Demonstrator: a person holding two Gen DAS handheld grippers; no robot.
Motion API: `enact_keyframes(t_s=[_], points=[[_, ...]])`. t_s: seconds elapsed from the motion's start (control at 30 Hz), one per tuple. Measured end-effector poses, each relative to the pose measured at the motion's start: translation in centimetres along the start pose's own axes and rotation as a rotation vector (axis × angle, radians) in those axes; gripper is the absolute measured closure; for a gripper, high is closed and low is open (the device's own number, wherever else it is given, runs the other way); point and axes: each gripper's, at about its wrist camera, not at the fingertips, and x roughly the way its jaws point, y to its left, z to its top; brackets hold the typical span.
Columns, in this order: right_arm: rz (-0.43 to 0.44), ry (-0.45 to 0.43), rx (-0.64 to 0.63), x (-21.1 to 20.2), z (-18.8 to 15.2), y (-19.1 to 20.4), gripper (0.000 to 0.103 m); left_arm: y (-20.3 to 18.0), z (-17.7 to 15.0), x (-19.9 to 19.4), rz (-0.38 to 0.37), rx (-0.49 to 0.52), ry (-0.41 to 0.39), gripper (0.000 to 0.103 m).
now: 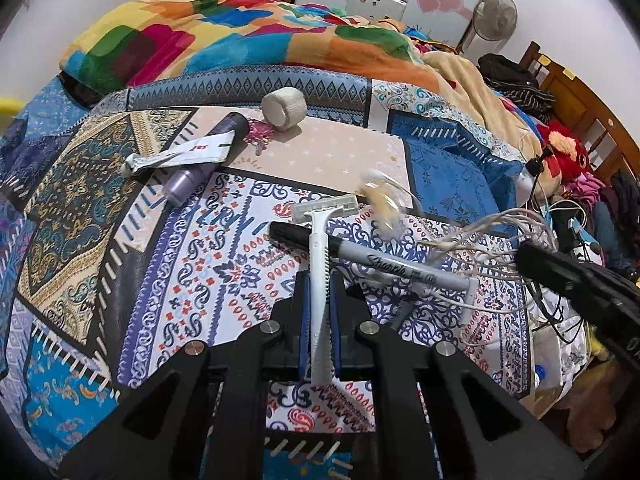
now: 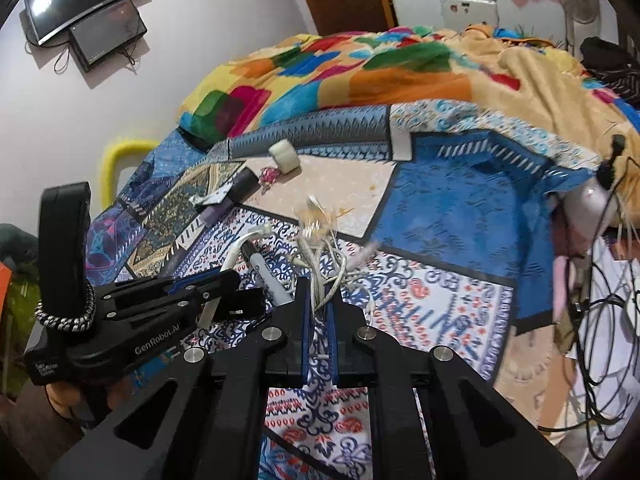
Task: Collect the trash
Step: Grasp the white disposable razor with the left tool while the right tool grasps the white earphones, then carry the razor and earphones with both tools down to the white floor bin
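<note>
My left gripper is shut on the handle of a white disposable razor, whose head points away over the patterned bedsheet. A black Sharpie marker lies on the sheet under the razor. My right gripper is shut on a tangle of white earphone cable, which also shows in the left wrist view. A clear crumpled wrapper hangs blurred by the cable. The left gripper shows in the right wrist view at the left.
A purple bottle with a white paper strip, a pink wrapper and a white bandage roll lie further back. A colourful blanket is heaped behind. Cables and clothes crowd the right side.
</note>
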Motion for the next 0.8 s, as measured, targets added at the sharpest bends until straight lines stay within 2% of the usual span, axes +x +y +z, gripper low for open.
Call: enact_keyframes(t_s=[0.13, 0.37, 0.8], points=[[-0.008, -0.027, 0.003, -1.6, 0.2, 0.0, 0.096, -0.2, 0.1, -1.1, -0.003, -0.010, -0.012, 0.095], [-0.012, -0.066, -0.014, -3.9, 1.4, 0.7, 0.096, -1.4, 0.2, -5.0, 0.006, 0.015, -0.083, 0.095], [-0.033, -0.140, -0.069, -8.0, 3.9, 3.0, 0.096, -0.9, -1.2, -11.5, 0.023, 0.025, -0.158, 0.095]])
